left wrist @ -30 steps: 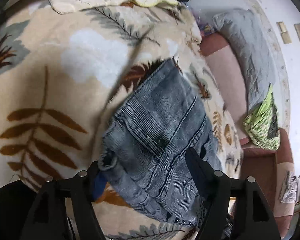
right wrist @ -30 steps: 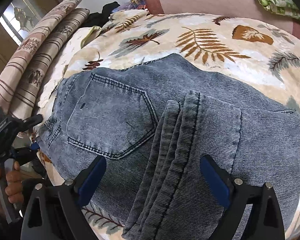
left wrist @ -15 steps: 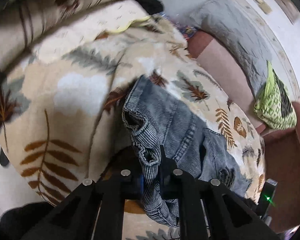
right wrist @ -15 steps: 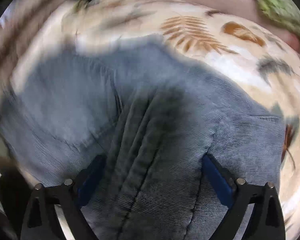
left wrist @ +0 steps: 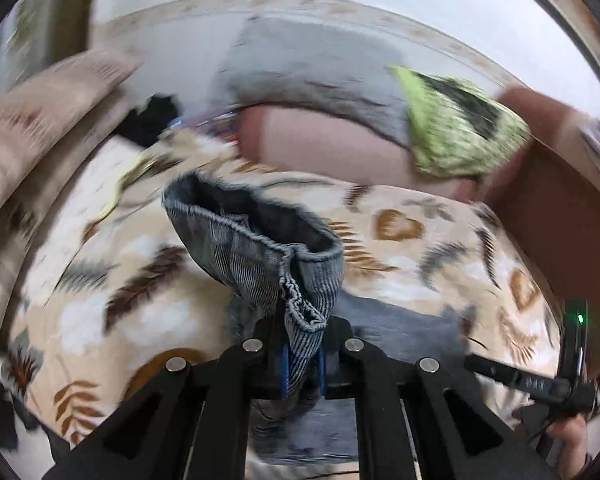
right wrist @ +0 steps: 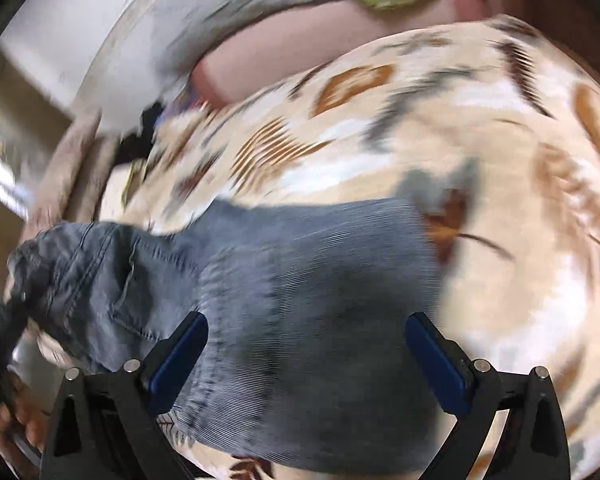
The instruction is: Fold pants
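Note:
The grey-blue denim pants (right wrist: 308,300) lie partly folded on a leaf-print blanket (right wrist: 480,160). My left gripper (left wrist: 302,356) is shut on the waistband end of the pants (left wrist: 260,248) and holds it lifted off the blanket, the cloth bunched above the jaws. My right gripper (right wrist: 304,360) is open and empty, its blue pads (right wrist: 180,356) spread just above the flat folded part of the pants. The left gripper shows at the left edge of the right wrist view (right wrist: 0,320). Both views are motion-blurred.
A pink sofa back (left wrist: 332,144) runs behind the blanket with a grey cloth (left wrist: 312,64) and a green patterned cloth (left wrist: 460,124) on it. Striped cushions (left wrist: 40,112) lie at the left. The right gripper handle (left wrist: 540,384) shows at lower right.
My left gripper closed on the waistband end and lifted it up off the blanket. My right gripper stayed open over the folded pants and swung sideways.

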